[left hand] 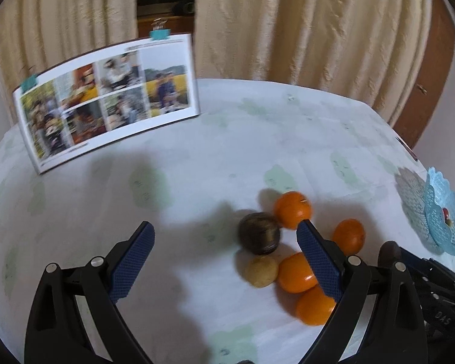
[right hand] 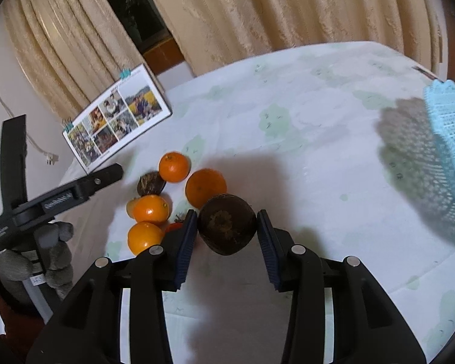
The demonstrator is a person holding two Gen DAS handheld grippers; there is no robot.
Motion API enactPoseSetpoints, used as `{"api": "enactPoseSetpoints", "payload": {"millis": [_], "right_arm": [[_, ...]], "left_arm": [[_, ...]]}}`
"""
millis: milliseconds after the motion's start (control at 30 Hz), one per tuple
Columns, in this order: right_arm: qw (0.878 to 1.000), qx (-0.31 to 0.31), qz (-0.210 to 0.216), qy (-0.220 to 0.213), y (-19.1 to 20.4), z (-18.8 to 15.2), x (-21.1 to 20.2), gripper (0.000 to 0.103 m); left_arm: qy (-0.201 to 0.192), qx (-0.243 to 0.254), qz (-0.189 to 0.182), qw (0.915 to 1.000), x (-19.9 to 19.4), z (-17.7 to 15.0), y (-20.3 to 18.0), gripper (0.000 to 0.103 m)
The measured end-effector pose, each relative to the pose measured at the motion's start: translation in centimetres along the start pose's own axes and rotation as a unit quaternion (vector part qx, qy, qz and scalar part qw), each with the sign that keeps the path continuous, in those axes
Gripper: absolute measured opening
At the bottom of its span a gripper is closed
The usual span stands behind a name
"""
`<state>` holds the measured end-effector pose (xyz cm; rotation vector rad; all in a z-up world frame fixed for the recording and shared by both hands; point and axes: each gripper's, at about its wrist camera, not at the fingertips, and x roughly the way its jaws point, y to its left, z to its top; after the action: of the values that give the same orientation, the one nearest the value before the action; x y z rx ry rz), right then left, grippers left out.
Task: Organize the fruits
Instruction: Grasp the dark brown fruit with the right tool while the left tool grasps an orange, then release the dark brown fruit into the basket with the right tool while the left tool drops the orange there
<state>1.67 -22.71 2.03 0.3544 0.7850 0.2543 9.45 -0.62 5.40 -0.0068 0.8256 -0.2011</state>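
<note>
Several oranges (left hand: 292,209) lie in a cluster on the table with a dark brown round fruit (left hand: 259,233) and a tan round fruit (left hand: 261,271). My left gripper (left hand: 226,230) is open and empty above the table, its right finger over the cluster. In the right wrist view, my right gripper (right hand: 227,217) has a large dark brown fruit (right hand: 226,227) between its fingers; the left pad touches it, the right pad stands just off it. Oranges (right hand: 205,186) and a small dark fruit (right hand: 151,183) lie behind. A light blue mesh basket (right hand: 449,127) stands at the right.
A photo calendar (left hand: 106,100) stands clipped at the table's back left. Beige curtains (left hand: 288,24) hang behind. The blue basket also shows in the left wrist view (left hand: 443,212) at the right table edge. The left gripper's body (right hand: 45,203) appears at the right view's left.
</note>
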Motion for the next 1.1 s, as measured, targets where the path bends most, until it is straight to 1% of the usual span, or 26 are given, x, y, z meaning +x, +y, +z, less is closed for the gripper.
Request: {"api": "enactPoseSetpoints", "payload": {"millis": [100,200,267,400,533,633,700,733,767,867,967,1100], "right_arm": [[1.0,0.006,-0.005,-0.016,-0.6,0.2,-1.3,0.042],[1.0,0.008,-0.007,-0.028,-1.1,0.3,-2.4,0.042],[0.999,0.011,-0.009,-0.034,-1.2,0.4,-2.9,0.042],[0.999,0.017,-0.011,-0.043,-1.7,0.3,-3.7,0.042],[0.998,0.021,-0.018,-0.049,-2.2,0.3,-4.2,0.042],[0.998,0.024,-0.022,-0.052,-2.4,0.4,-4.5,0.042],[0.998,0.027,-0.024,-0.057,-2.6,0.4,-4.8,0.042],[0.997,0.028,-0.026,-0.06,-2.6,0.4,-5.0,0.042],[0.997,0.03,-0.03,-0.064,-2.8,0.4,-5.3,0.042],[0.996,0.033,-0.038,-0.075,-3.3,0.7,-6.0,0.042],[0.994,0.04,-0.051,-0.09,-4.1,0.8,-7.1,0.042],[0.989,0.051,-0.079,-0.112,-5.6,0.8,-8.9,0.042]], "left_arm": [[0.006,0.02,-0.013,0.9997,1.1,0.5,-1.4,0.094],[0.023,0.037,-0.036,0.9984,2.5,0.6,-2.8,0.089],[0.027,0.05,-0.039,0.9976,3.2,0.6,-3.6,0.085],[0.031,0.067,-0.043,0.9964,4.3,0.8,-4.7,0.081],[0.041,0.073,-0.046,0.9954,5.4,1.1,-5.2,0.067],[0.042,0.073,-0.041,0.9956,6.0,1.2,-5.2,0.057],[0.042,0.071,-0.051,0.9953,6.1,1.2,-5.1,0.052],[0.042,0.071,-0.057,0.995,6.1,1.3,-5.1,0.045],[0.043,0.072,-0.066,0.9943,6.1,1.3,-5.2,0.04],[0.041,0.077,-0.062,0.9942,6.1,1.2,-5.4,0.04],[0.042,0.071,-0.062,0.9947,5.9,1.2,-5.3,0.039],[0.028,0.072,-0.053,0.9956,5.0,1.4,-5.4,0.039]]}}
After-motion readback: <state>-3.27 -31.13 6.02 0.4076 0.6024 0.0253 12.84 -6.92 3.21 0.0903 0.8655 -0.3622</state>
